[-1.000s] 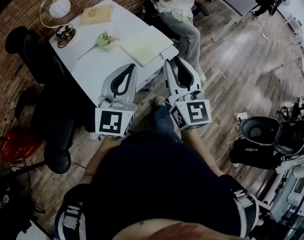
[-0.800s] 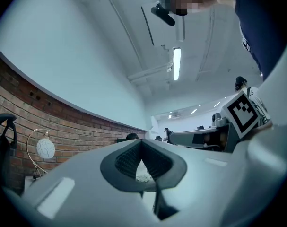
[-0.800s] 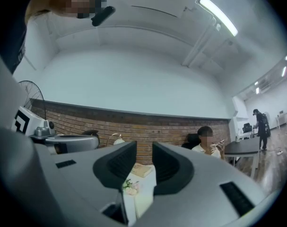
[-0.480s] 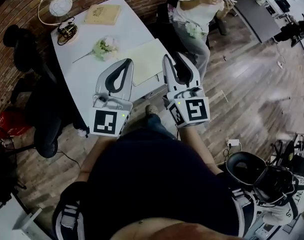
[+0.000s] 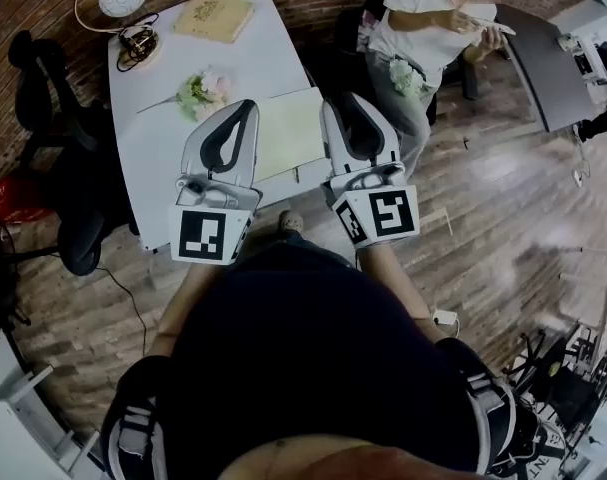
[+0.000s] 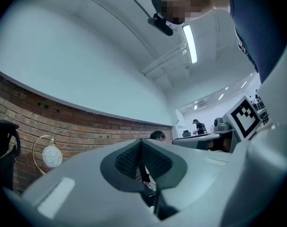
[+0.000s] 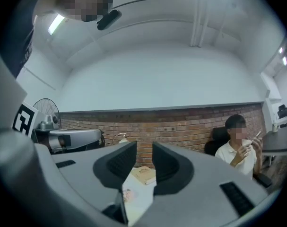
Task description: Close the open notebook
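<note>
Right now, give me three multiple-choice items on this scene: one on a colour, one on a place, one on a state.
1. The closed book is: A) blue; B) black; C) tan.
2. The flowers lie: A) on the white table, beyond the notebook; B) on the closed book; C) on the notebook.
3. The right gripper has its jaws: A) clamped on the notebook; B) apart, nothing between; C) pressed together.

C: its cover is tan. A: the head view shows them on bare tabletop. B: the right gripper view shows an empty gap.
</note>
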The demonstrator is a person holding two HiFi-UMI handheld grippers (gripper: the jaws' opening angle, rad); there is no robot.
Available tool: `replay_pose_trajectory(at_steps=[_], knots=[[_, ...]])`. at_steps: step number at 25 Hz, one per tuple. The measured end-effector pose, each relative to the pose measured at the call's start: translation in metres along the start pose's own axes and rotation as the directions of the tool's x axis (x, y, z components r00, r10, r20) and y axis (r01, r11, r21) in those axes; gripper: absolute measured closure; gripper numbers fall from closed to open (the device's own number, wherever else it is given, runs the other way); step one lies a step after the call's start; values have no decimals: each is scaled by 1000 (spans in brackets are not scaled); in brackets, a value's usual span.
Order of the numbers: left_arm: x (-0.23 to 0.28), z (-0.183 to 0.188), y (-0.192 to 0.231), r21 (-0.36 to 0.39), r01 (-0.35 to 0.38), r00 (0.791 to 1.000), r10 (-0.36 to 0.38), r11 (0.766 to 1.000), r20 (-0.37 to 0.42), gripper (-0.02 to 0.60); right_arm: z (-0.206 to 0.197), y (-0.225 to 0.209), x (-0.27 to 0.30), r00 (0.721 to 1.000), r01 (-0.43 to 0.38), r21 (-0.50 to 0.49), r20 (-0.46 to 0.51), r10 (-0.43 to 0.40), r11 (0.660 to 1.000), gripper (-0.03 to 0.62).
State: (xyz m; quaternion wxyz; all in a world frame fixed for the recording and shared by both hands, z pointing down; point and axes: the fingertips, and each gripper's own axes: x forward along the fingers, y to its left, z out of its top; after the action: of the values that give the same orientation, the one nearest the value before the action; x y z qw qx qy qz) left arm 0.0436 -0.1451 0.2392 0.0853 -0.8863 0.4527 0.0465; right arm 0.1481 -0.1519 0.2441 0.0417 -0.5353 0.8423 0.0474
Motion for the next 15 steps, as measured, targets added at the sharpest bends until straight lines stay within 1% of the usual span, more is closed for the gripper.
replay_pose_trajectory(at_steps=[3, 6, 7, 10, 15], knots=[[13, -6, 0, 14, -49, 999, 49, 999, -10, 575, -10, -16, 8, 999, -46, 2, -11, 46, 999, 525], [22, -5, 1, 34, -95, 995, 94, 995, 32, 575, -17, -27, 13, 997, -75, 28, -18, 76, 997, 525], [25, -7, 1, 36, -106, 994, 105, 994, 29, 575, -20, -30, 15, 996, -84, 37, -20, 85, 996, 525], [30, -19, -1, 27, -130, 991, 130, 991, -28, 575, -26, -37, 19, 993, -109, 49, -27, 111, 993, 525], [37, -29, 0, 35, -152, 987, 154, 988, -54, 575, -36, -43, 25, 990, -133, 65, -35, 136, 989, 525]])
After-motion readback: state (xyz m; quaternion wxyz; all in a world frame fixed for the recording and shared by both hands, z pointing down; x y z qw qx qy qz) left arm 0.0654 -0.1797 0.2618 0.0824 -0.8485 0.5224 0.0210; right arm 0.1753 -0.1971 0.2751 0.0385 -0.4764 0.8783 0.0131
